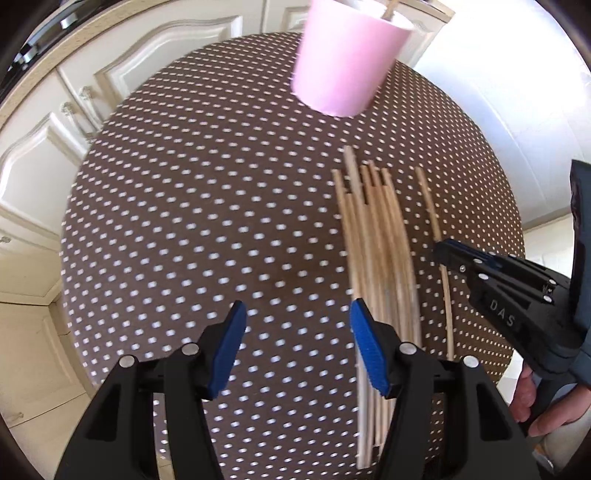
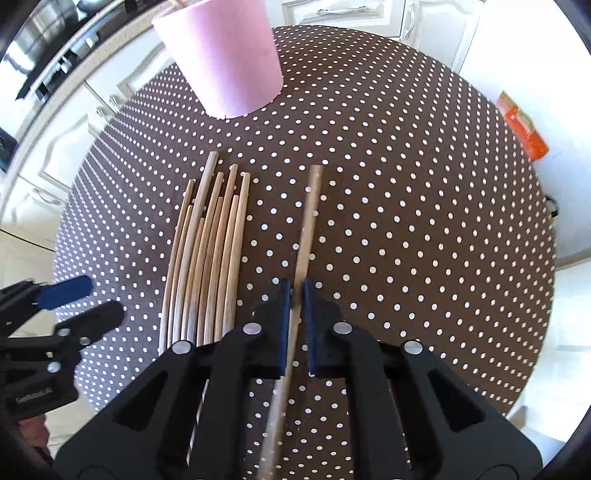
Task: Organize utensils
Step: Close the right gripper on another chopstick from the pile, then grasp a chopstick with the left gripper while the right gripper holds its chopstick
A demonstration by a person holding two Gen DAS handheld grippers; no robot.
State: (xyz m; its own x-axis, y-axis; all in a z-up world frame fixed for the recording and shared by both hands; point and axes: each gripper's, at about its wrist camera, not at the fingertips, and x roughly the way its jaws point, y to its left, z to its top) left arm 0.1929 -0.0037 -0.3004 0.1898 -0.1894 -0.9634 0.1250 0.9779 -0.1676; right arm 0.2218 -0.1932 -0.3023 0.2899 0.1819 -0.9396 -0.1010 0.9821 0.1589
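The right gripper [image 2: 294,295] is clamping its fingers on one chopstick [image 2: 309,221] lying just beside the chopstick bundle [image 2: 207,251], nearly all awaiting the pink cup [image 2: 225,55], while the left gripper [image 1: 295,343] is hovering with fingers apart

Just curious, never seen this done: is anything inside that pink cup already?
At the rim of the tall pink plastic cup a thin wooden stick tip pokes out, so something stands inside. The cup's opaque wall hides the rest, including how many sticks it holds.
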